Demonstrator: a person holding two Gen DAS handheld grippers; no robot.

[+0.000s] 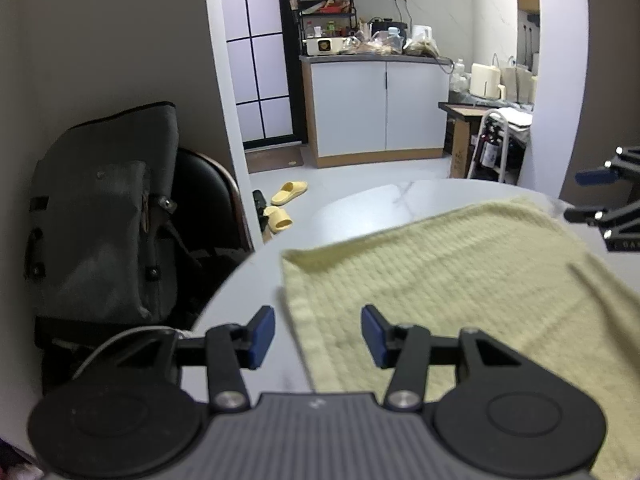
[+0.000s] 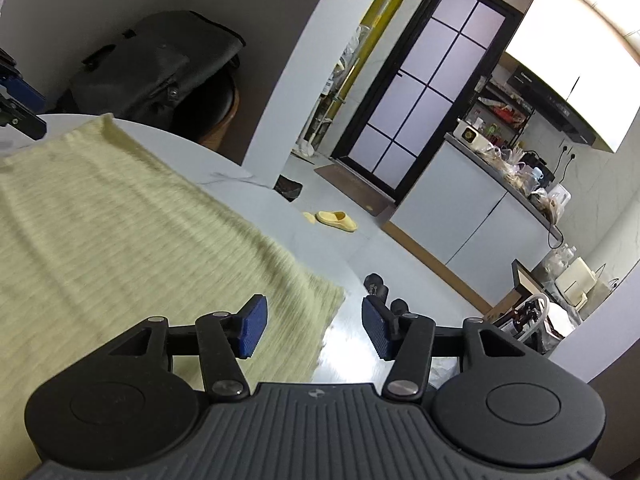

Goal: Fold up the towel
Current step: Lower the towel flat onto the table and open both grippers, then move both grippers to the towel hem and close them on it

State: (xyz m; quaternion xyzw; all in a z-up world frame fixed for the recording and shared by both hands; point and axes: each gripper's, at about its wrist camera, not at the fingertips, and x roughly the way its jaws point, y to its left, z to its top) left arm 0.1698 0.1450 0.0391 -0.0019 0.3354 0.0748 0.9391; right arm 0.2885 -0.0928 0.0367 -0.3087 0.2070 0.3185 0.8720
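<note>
A pale yellow waffle-weave towel [image 1: 460, 280] lies flat on a round white table [image 1: 372, 204]. My left gripper [image 1: 318, 336] is open above the towel's left hemmed edge, and its blue pads [image 1: 262, 336] press on nothing. In the right wrist view the same towel [image 2: 120, 232] fills the left half. My right gripper [image 2: 310, 330] is open over the towel's right corner, with nothing held. The right gripper's fingers [image 1: 600, 196] show at the far right of the left wrist view, and the left gripper's fingers [image 2: 18, 100] at the left edge of the right wrist view.
A dark backpack [image 1: 108, 216] rests on a black chair [image 1: 208, 200] beside the table. Yellow slippers [image 1: 288, 194] lie on the floor beyond the table edge. White kitchen cabinets [image 1: 380, 108] and a cluttered counter stand further back, next to a glass-panelled door [image 2: 424, 108].
</note>
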